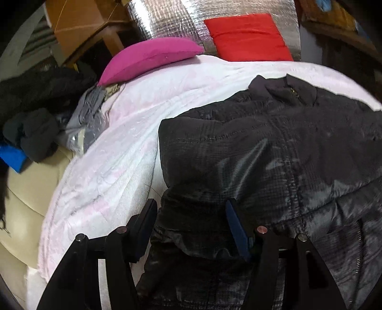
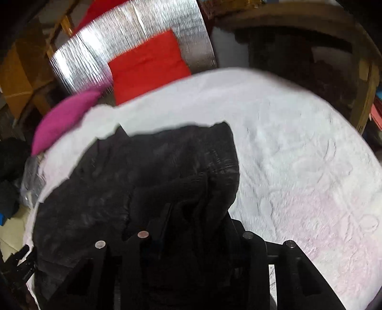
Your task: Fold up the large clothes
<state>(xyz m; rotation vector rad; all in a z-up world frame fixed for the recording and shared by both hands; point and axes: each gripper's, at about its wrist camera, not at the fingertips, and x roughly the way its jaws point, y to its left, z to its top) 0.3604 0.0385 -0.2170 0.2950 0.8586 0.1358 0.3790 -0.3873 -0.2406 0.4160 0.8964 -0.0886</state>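
A big black quilted jacket (image 1: 274,147) lies spread on a white bed cover (image 1: 124,133), collar toward the far cushions. My left gripper (image 1: 191,214) is at the jacket's near left corner. Bunched fabric fills the gap between its fingers and touches both pads, so it is shut on the jacket. In the blurred right wrist view the black jacket (image 2: 143,167) covers the left half of the bed cover (image 2: 298,155). My right gripper (image 2: 198,221) is sunk into a thick fold at the near right edge, its fingertips half hidden, shut on that fold.
A pink cushion (image 1: 148,57) and a red cushion (image 1: 248,38) lie at the far end against a silver foil panel (image 1: 167,19). Dark and grey clothes (image 1: 33,133) are piled off the left side. Wooden furniture (image 2: 365,78) stands at the right.
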